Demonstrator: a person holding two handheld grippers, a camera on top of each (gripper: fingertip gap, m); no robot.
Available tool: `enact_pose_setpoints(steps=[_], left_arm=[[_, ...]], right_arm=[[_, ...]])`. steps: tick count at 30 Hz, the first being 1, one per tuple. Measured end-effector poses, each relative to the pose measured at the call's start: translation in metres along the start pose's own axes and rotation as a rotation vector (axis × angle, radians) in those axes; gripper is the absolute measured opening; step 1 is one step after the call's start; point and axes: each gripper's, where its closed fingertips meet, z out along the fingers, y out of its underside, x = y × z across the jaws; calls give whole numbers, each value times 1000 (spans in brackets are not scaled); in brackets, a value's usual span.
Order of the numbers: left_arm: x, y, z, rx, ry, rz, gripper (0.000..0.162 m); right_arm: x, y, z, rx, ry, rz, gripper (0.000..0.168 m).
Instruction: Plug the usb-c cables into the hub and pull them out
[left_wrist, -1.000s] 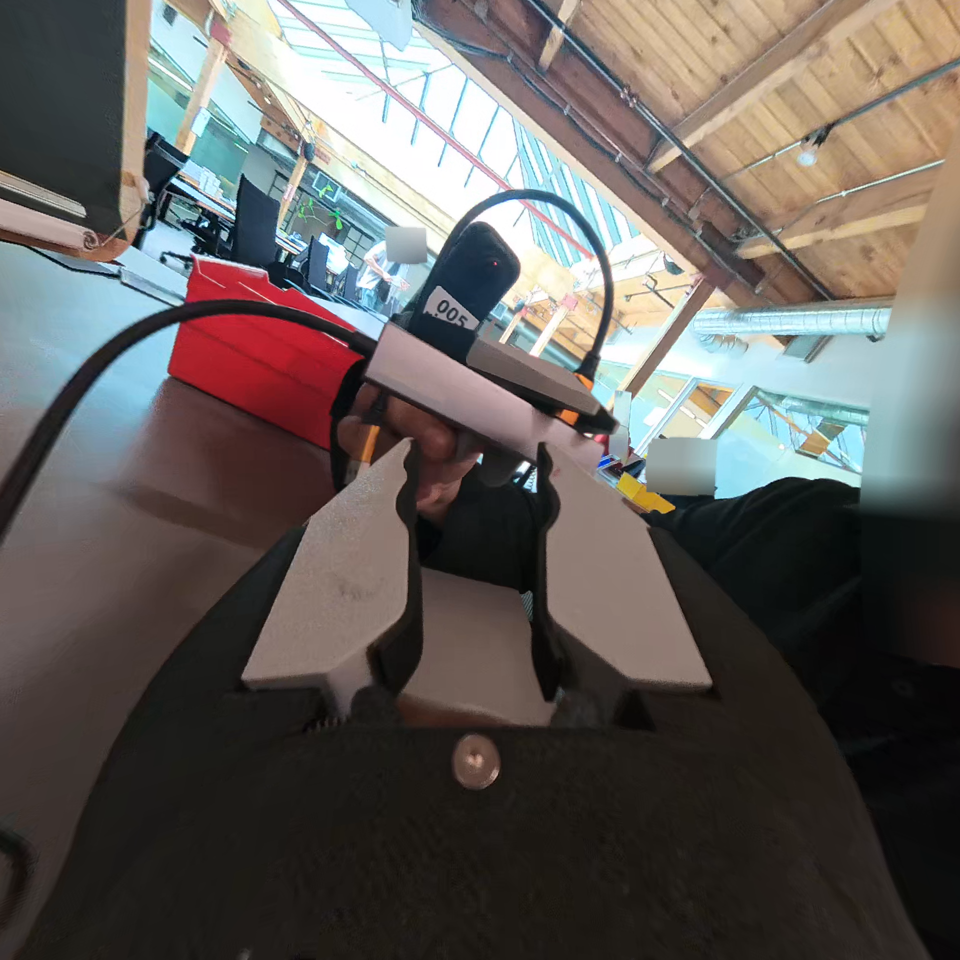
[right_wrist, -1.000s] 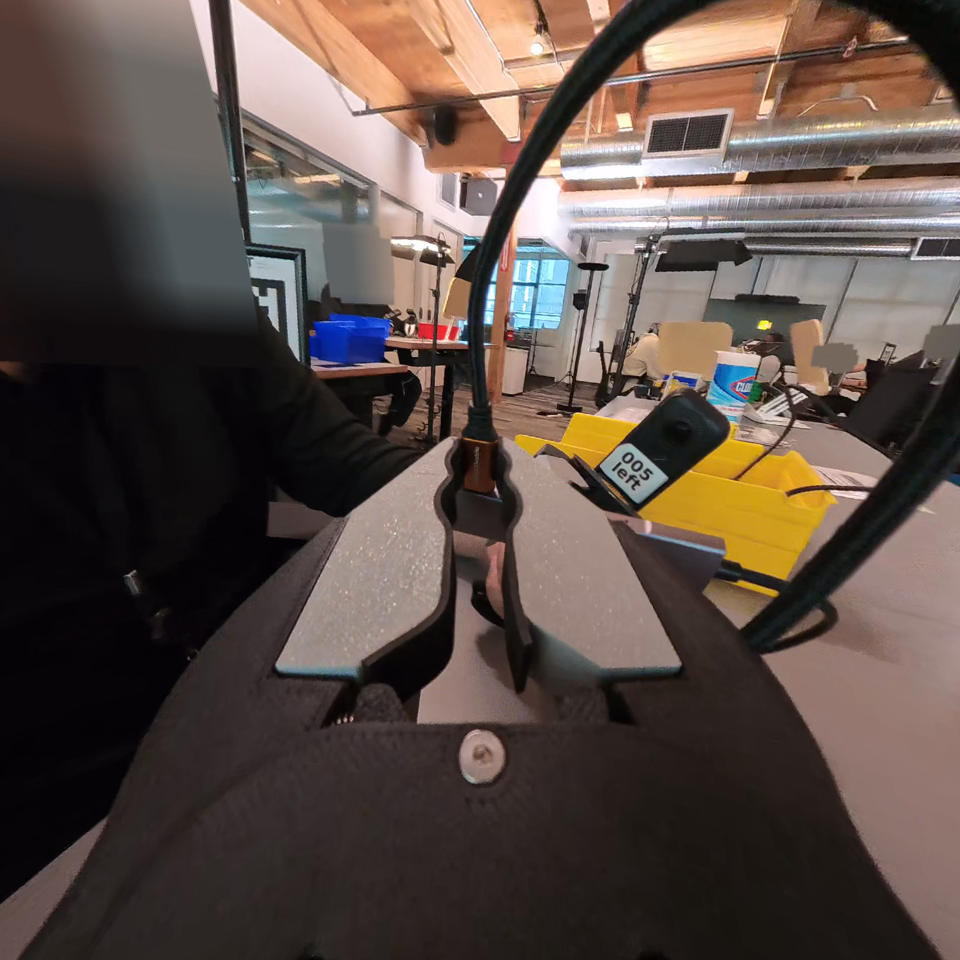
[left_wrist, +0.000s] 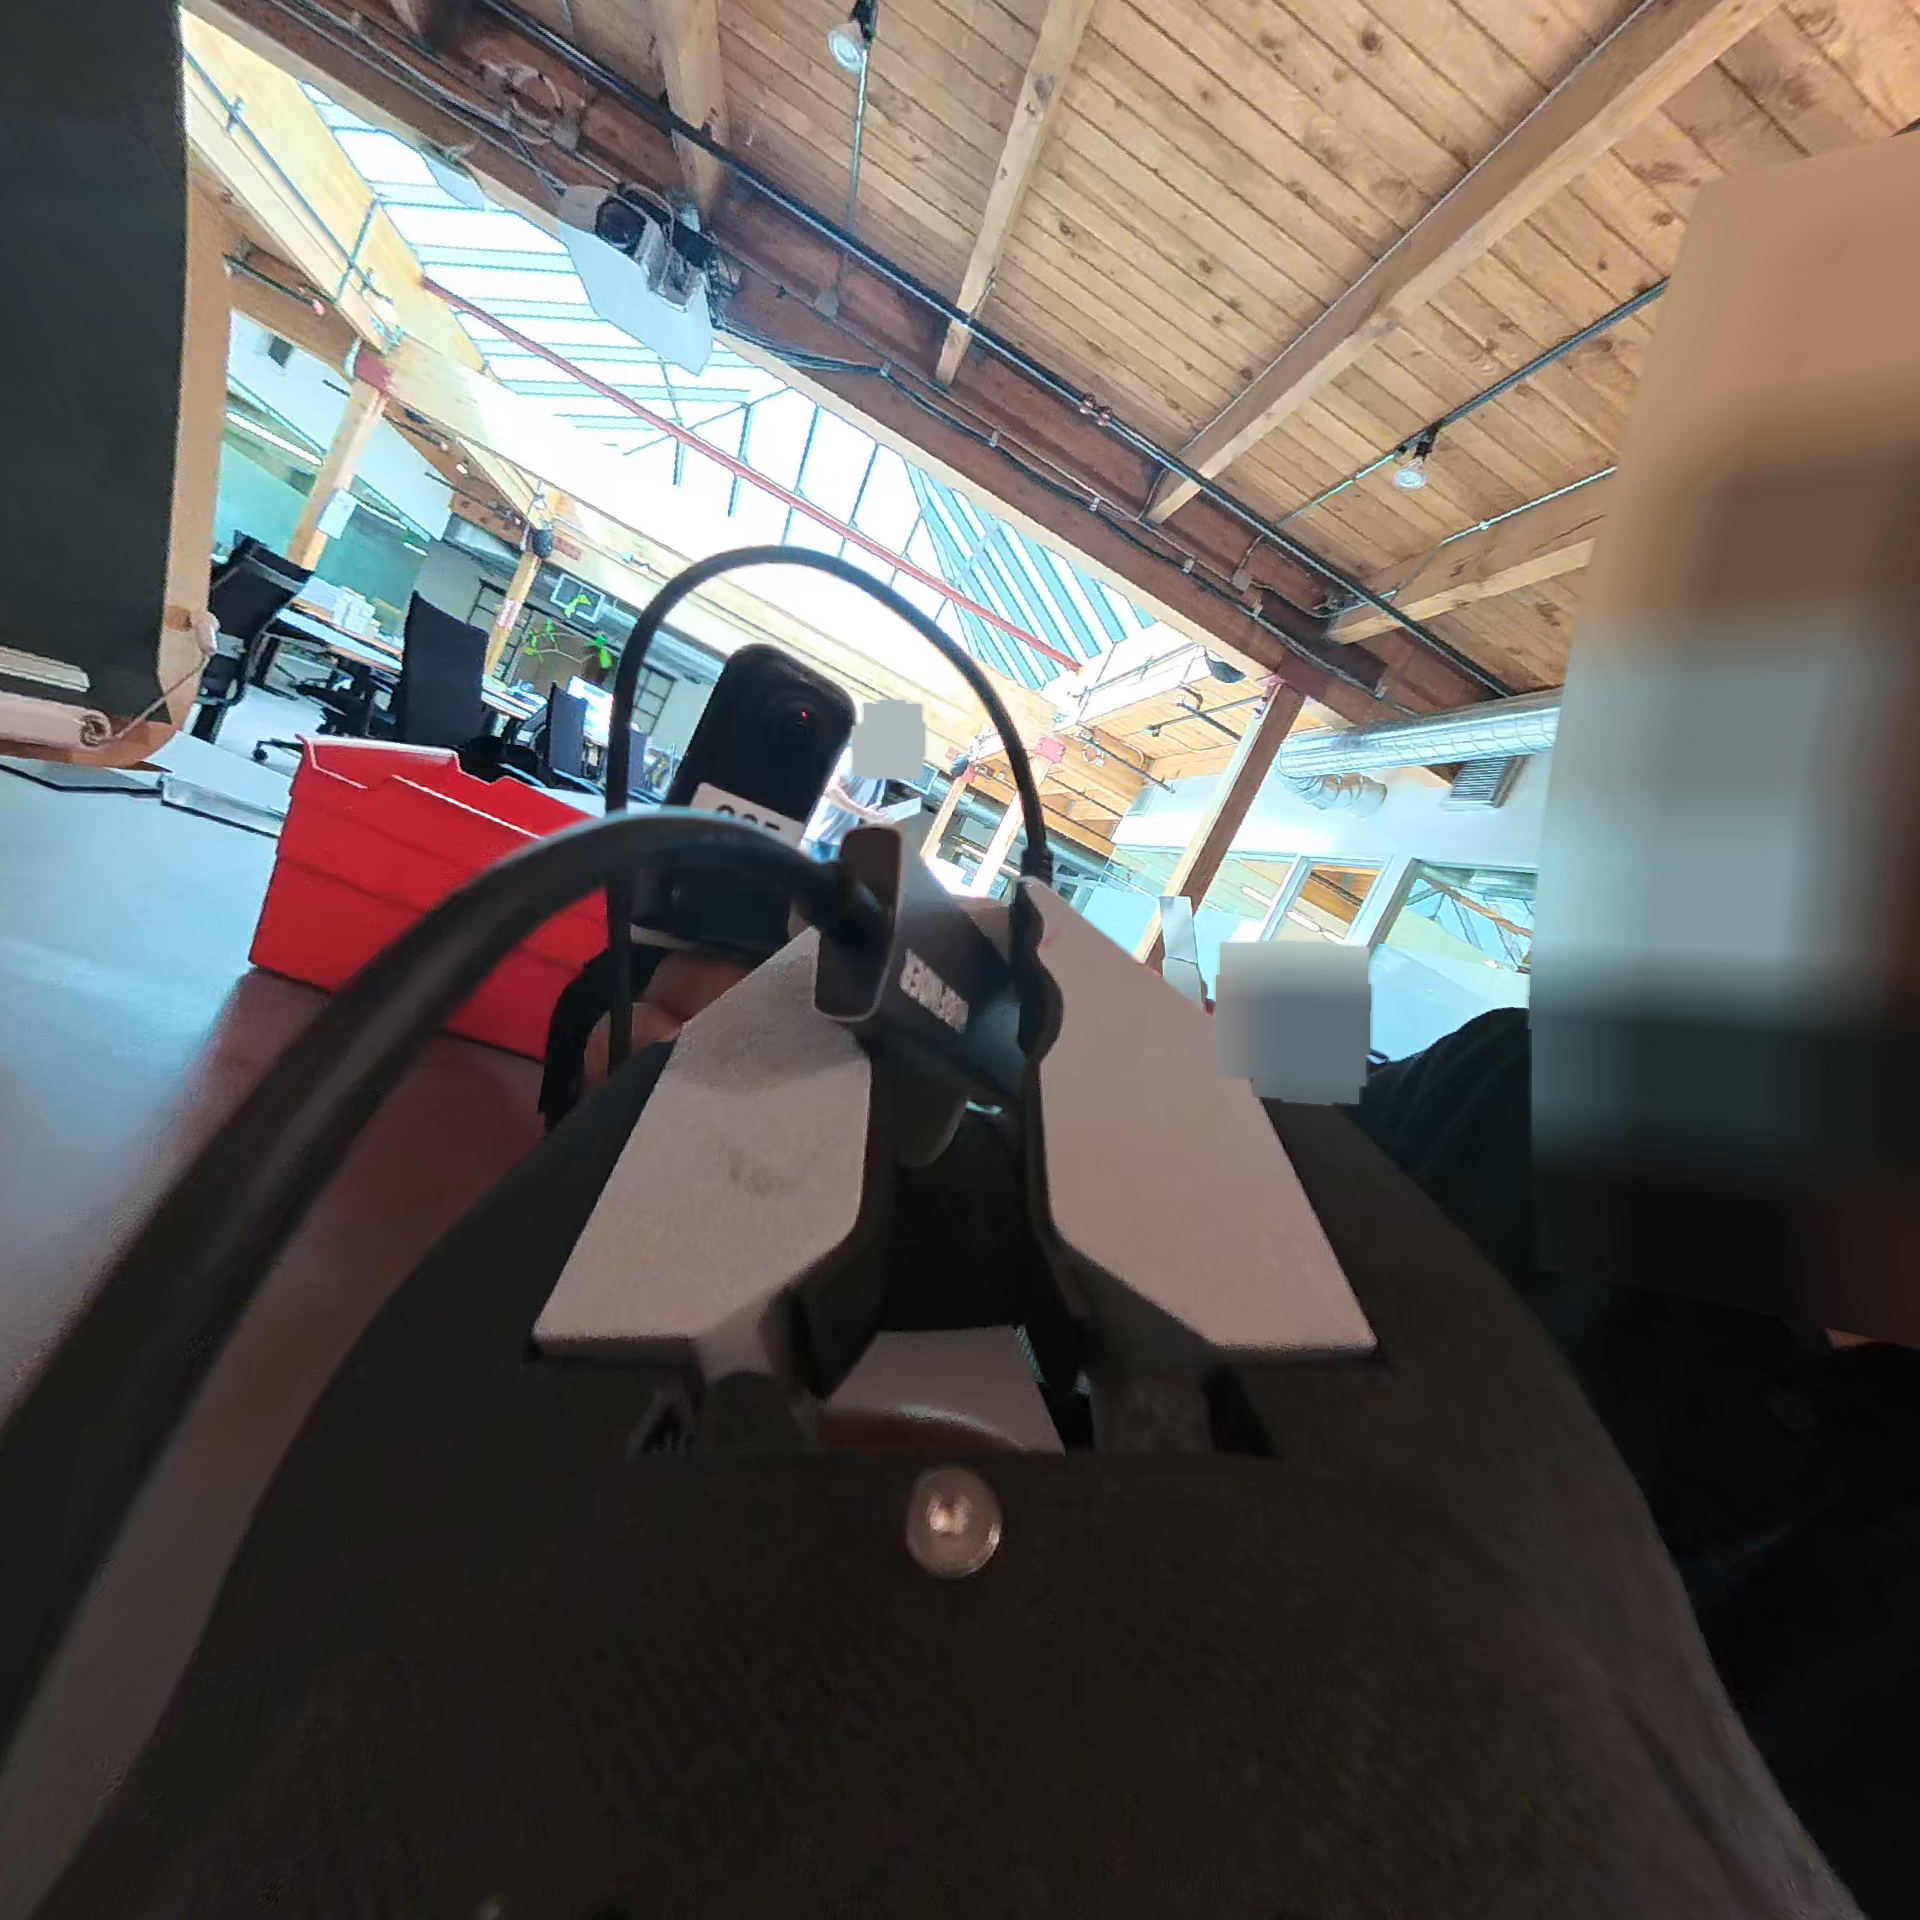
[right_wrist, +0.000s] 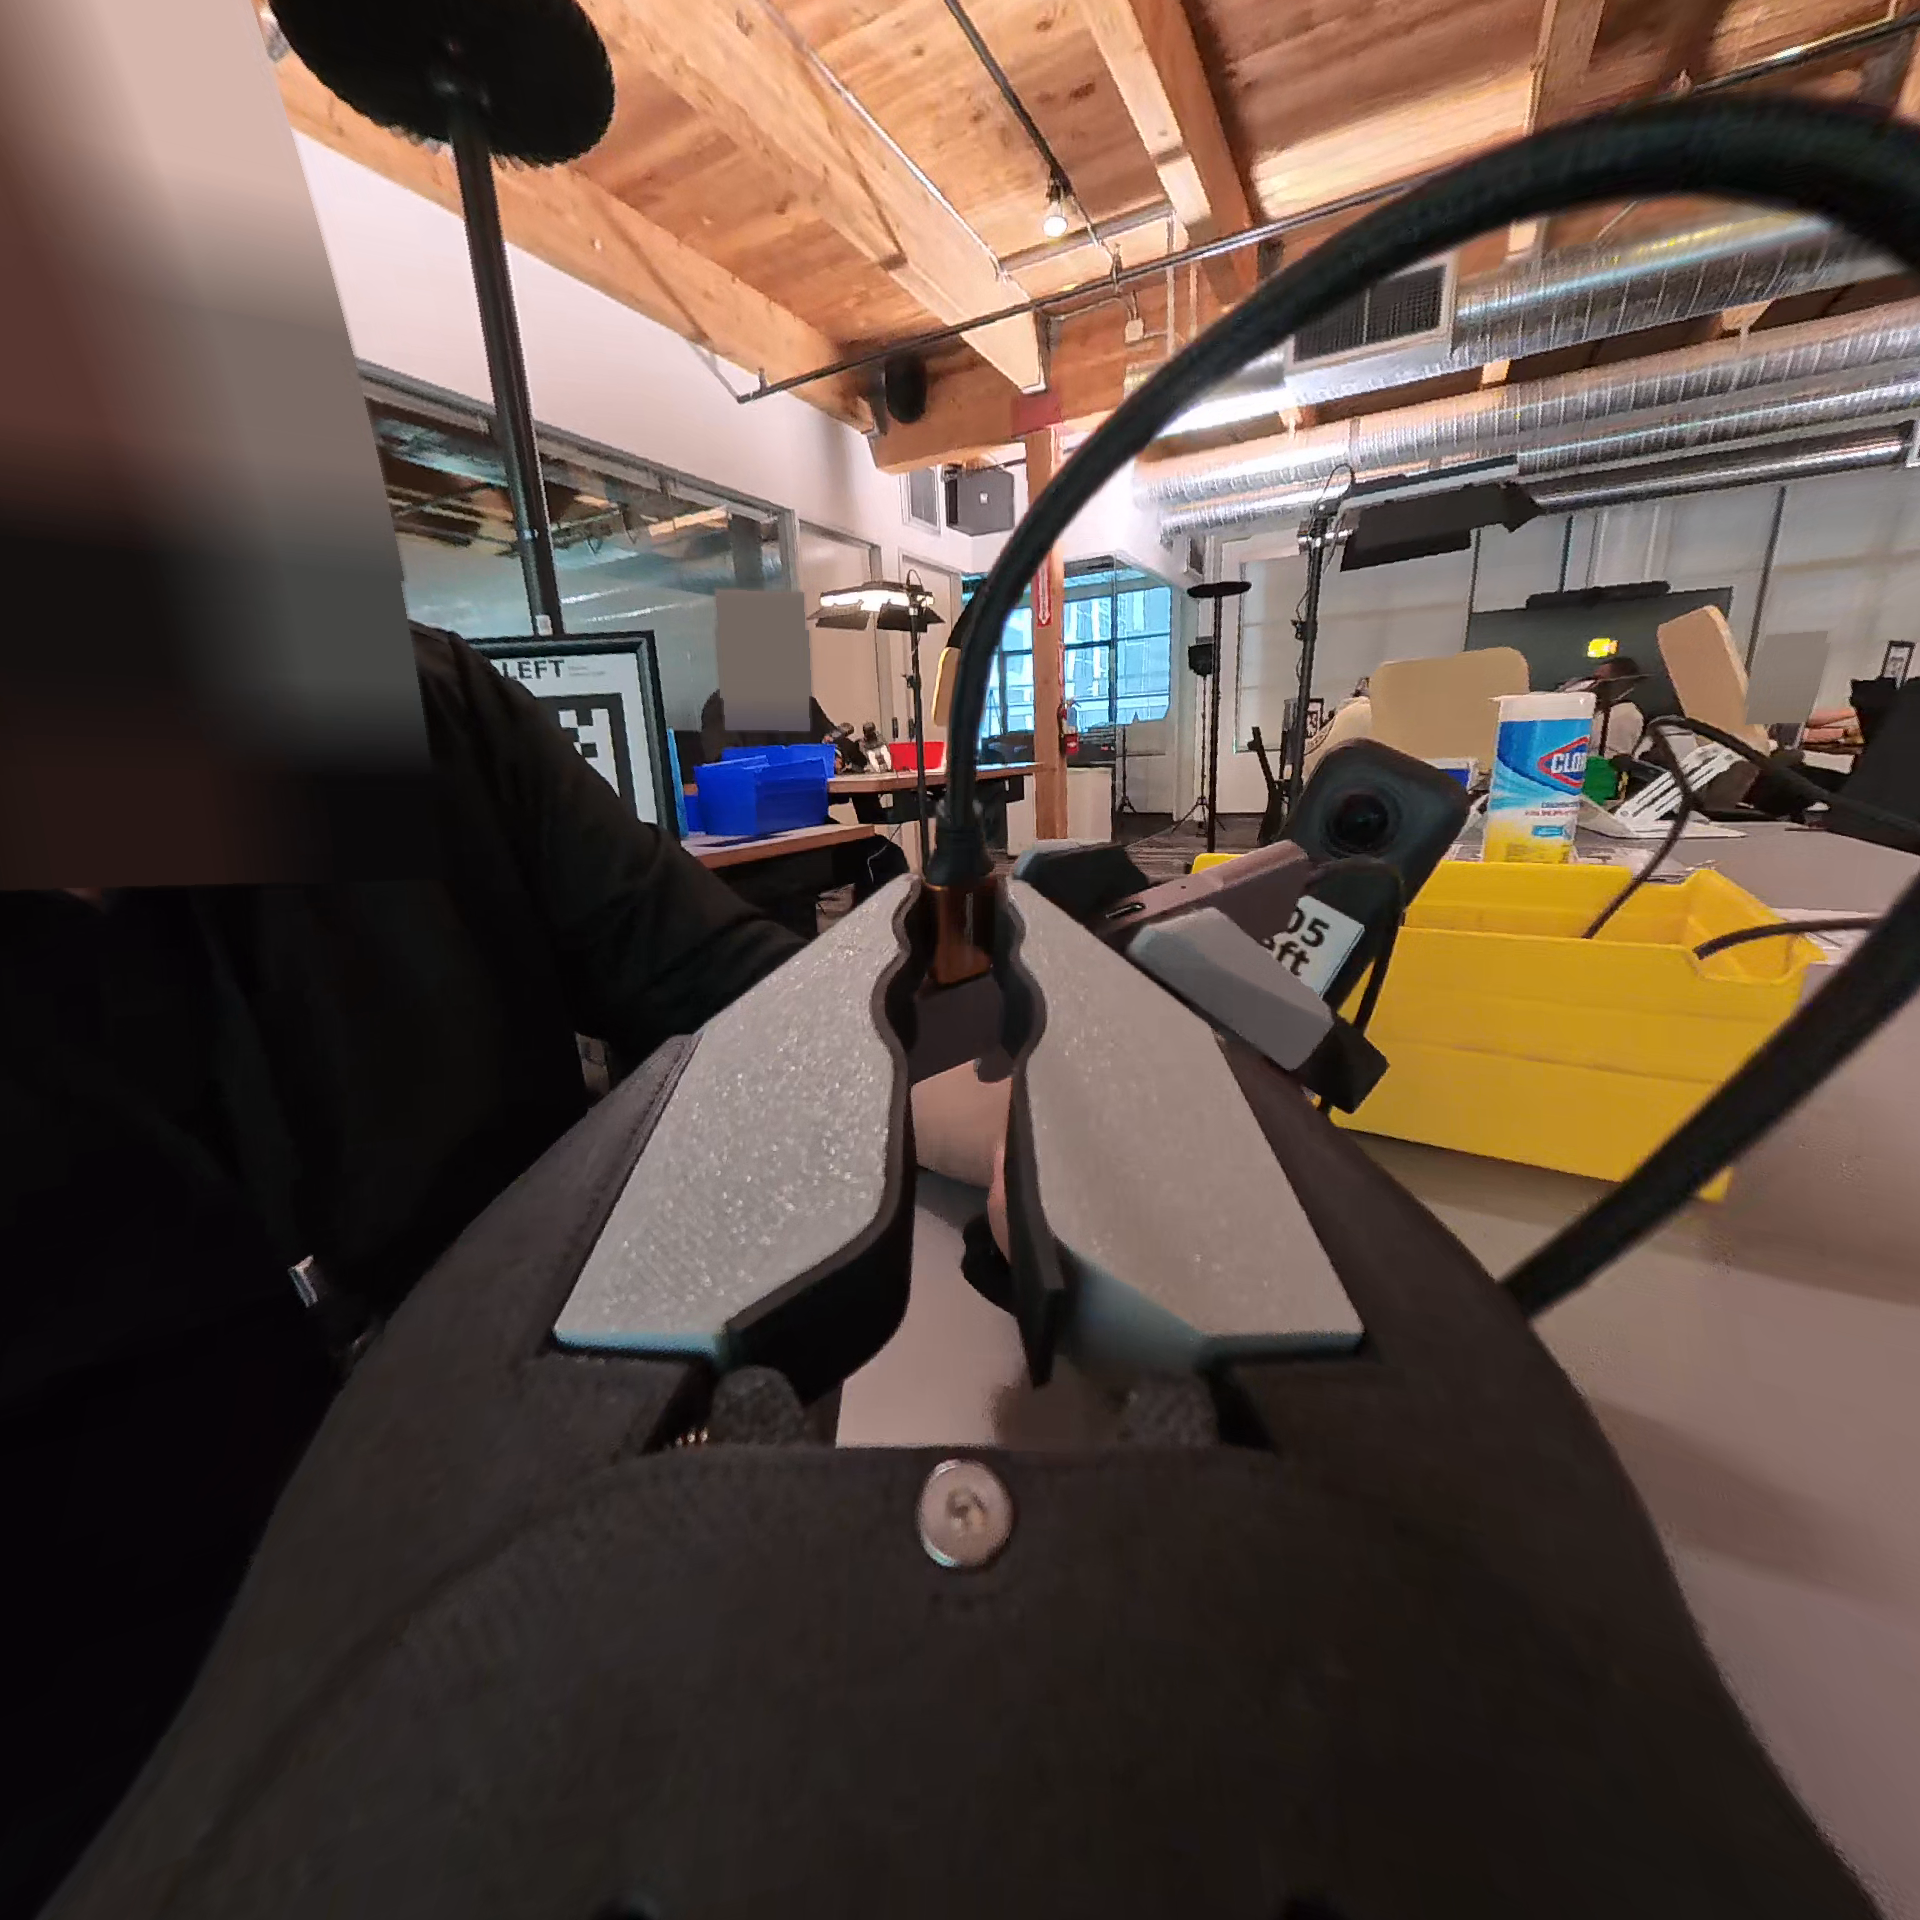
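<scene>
In the left wrist view a dark grey hub (left_wrist: 925, 997) sits tilted between my left gripper's (left_wrist: 945, 935) fingertips, which close on it. A thick black usb-c cable (left_wrist: 416, 997) meets the hub's far end and sweeps left and down. I cannot tell whether the plug is seated. My right gripper (right_wrist: 961, 914) is shut on the cable's plug (right_wrist: 956, 935), which has a copper collar. The cable (right_wrist: 1039, 582) loops up and over to the right. The left gripper's fingers (right_wrist: 1226, 966) show just right of the plug. The right gripper's camera (left_wrist: 769, 727) faces me beyond the hub.
A red bin (left_wrist: 395, 862) stands on the grey table (left_wrist: 104, 987) behind the grippers. A yellow bin (right_wrist: 1558, 997) with thin cables and a wipes canister (right_wrist: 1538, 779) stand at the right. A person's black sleeve (right_wrist: 520, 987) fills the left. Less than 4 cm separates the two grippers' tips.
My left gripper was open and empty, apart from the right gripper. It has moved up to it and now has the hub between its fingers. The right gripper still holds the plug.
</scene>
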Motion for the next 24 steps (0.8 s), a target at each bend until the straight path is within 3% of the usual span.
enact_pose_setpoints(steps=[4,11,24], left_arm=[[-13,-6,-5,18,-92,59,6],[-37,-15,-16,48,-196,-17,6],[-49,-20,-19,80,-228,-43,5]], right_arm=[[28,1,-12,36,145,100,5],[58,0,-20,160,308,241,3],[73,-5,-25,268,418,337,1]])
